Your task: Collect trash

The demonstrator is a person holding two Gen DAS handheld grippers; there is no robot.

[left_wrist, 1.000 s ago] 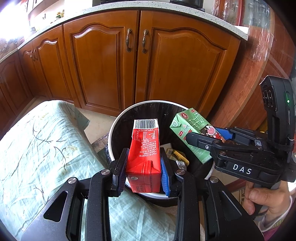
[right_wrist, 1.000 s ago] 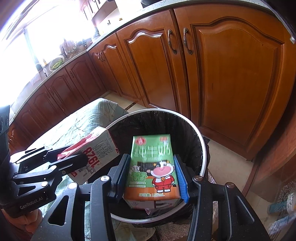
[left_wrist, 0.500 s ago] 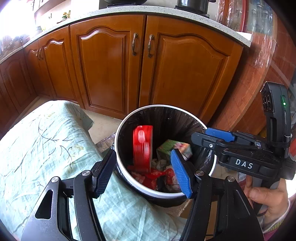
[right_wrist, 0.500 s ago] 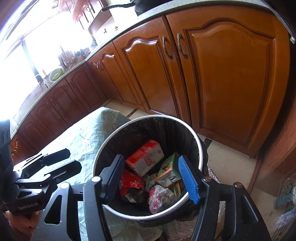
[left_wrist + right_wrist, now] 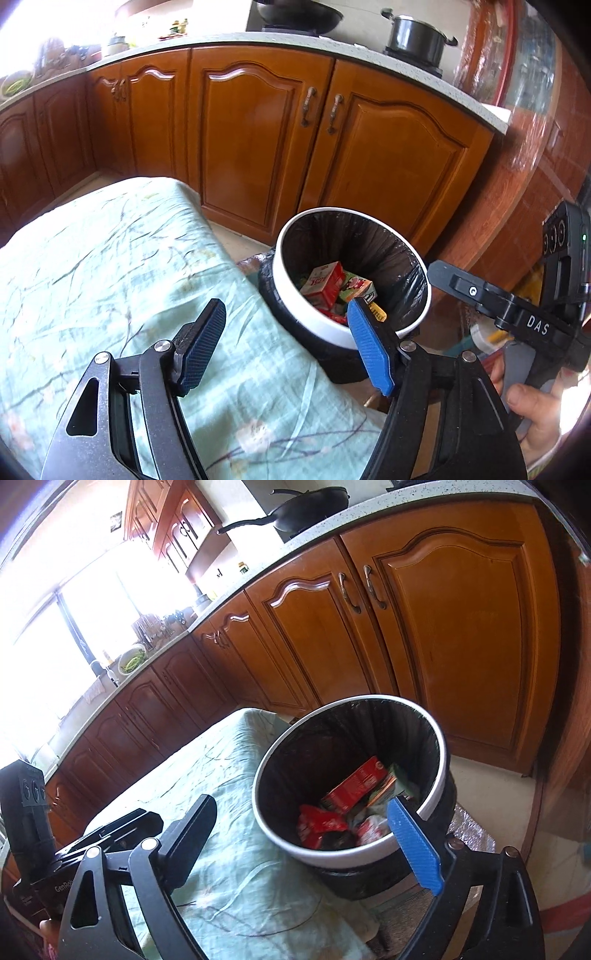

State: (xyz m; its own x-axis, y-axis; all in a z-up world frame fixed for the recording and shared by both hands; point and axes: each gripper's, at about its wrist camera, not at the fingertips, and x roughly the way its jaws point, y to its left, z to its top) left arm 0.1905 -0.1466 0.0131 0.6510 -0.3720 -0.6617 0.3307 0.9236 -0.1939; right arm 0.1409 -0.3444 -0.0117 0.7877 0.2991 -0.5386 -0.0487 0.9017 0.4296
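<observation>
A white-rimmed bin [image 5: 306, 314] [image 5: 280, 843] with a black liner stands on the floor beside the table. A red carton [image 5: 324, 283] [image 5: 356, 785] and a green carton [image 5: 356, 290] [image 5: 397, 780] lie inside it among other wrappers. My left gripper [image 5: 288, 339] hangs over the table edge next to the bin, its jaws opening and nothing between them. My right gripper [image 5: 310, 840] is in front of the bin, jaws opening wide, also empty. Each gripper shows in the other's view, the right one [image 5: 443, 275] at the right edge and the left one [image 5: 122, 823] at the lower left.
A pale green floral cloth [image 5: 103, 280] [image 5: 221, 782] covers the table left of the bin. Wooden cabinet doors [image 5: 258, 140] [image 5: 461, 627] run behind it under a speckled counter holding a pan [image 5: 297, 14] and a pot [image 5: 417, 35]. A person's hand [image 5: 532, 410] holds the right gripper.
Both grippers let go of their cartons, red from the left and green from the right, which dropped into the bin. Both jaws opened and both grippers drew back from the bin toward the table.
</observation>
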